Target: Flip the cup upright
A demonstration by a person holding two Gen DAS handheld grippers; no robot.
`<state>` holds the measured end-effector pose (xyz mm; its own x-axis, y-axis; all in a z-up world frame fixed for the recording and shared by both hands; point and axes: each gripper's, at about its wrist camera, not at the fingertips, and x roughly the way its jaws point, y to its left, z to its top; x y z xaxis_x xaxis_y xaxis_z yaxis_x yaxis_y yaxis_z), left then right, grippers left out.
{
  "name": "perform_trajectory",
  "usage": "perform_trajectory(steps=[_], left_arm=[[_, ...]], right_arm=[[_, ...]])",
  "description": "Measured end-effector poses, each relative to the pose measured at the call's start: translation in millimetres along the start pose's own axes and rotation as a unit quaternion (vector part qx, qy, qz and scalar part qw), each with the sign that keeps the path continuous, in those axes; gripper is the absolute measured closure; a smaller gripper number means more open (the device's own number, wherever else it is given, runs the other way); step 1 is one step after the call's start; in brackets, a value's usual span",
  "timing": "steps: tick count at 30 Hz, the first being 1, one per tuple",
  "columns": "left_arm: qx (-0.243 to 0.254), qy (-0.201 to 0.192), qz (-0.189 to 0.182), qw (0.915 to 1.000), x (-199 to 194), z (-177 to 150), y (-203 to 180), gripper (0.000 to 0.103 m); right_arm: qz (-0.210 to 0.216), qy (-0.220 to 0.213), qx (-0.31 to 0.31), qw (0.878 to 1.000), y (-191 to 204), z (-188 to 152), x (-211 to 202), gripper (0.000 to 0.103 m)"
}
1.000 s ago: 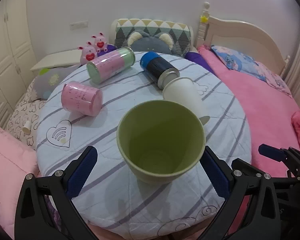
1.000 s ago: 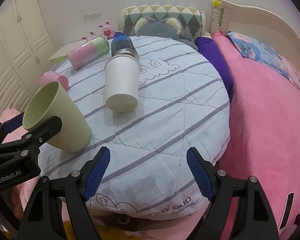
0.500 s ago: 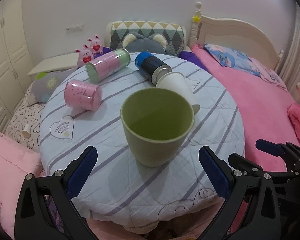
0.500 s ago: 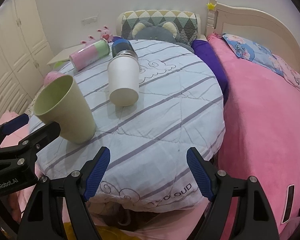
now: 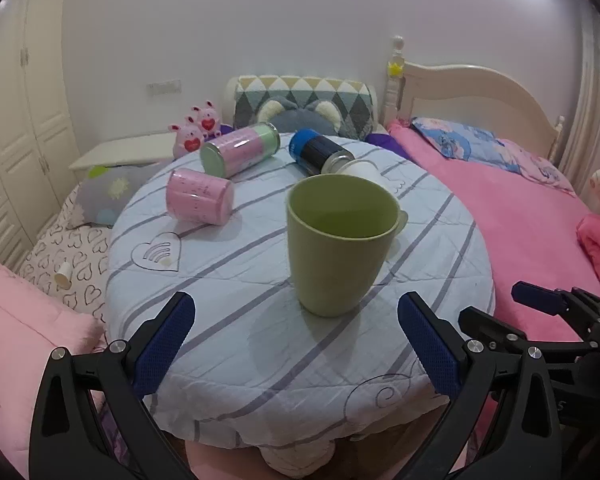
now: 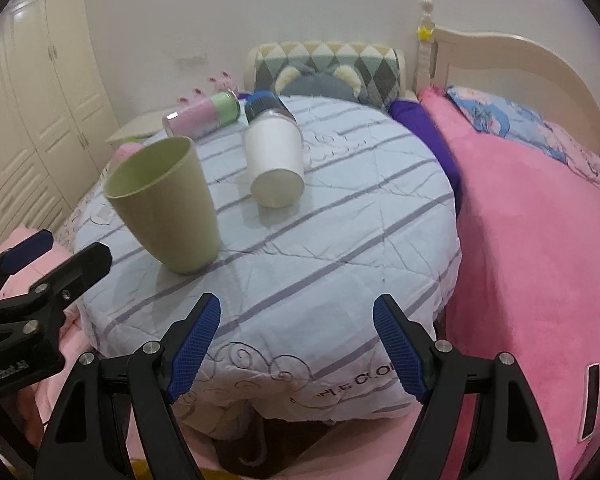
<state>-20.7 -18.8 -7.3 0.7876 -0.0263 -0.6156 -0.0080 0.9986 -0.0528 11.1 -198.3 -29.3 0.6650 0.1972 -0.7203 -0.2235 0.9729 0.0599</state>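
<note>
Striped quilting covers the round surface (image 5: 260, 360), where the green cup (image 5: 336, 240) is seen upright just ahead of the left tongs (image 5: 292, 340), which are spread open and empty. The right tongs (image 6: 296, 348) are likewise open, holding nothing. Soft padding could let the cup topple if nudged. Beyond it, a white cup (image 6: 276, 164) and canisters (image 5: 240, 152) are left lying.

The green cup (image 5: 336, 244) now stands upright on the table (image 5: 228, 340), mouth up, where a second ago it leaned toward the left hand-held gripper (image 5: 296, 344). That hand-held gripper has drawn back toward the near edge, its fingers (image 5: 162, 344) now apart from the cup instead of flanking it. The right hand-held gripper (image 6: 296, 346) has also pulled back, so more of the near table edge shows.
</note>
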Motion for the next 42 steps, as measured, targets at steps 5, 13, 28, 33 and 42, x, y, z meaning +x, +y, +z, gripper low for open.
perform_trajectory(steps=[5, 13, 28, 33, 42], left_arm=[[0.002, -0.025, -0.004, 0.9997, -4, -4, 5, 0.001], [0.023, -0.087, 0.006, 0.9959, -9, -6, 2, 0.000], [0.010, -0.157, 0.014, 0.9875, -4, -7, 4, 0.001], [0.016, -0.162, 0.028, 0.9863, 1, -7, 4, 0.001], [0.016, -0.156, 0.022, 0.9874, 8, -7, 3, 0.001]], right_arm=[[-0.013, -0.036, -0.001, 0.999, 9, -7, -7, 0.023], [-0.017, -0.110, 0.007, 0.994, 11, -13, -13, 0.023], [-0.001, -0.187, -0.010, 0.982, 10, -15, -8, 0.023], [0.008, -0.195, -0.014, 0.981, 11, -14, -4, 0.023], [0.007, -0.184, -0.017, 0.983, 11, -15, 1, 0.023]])
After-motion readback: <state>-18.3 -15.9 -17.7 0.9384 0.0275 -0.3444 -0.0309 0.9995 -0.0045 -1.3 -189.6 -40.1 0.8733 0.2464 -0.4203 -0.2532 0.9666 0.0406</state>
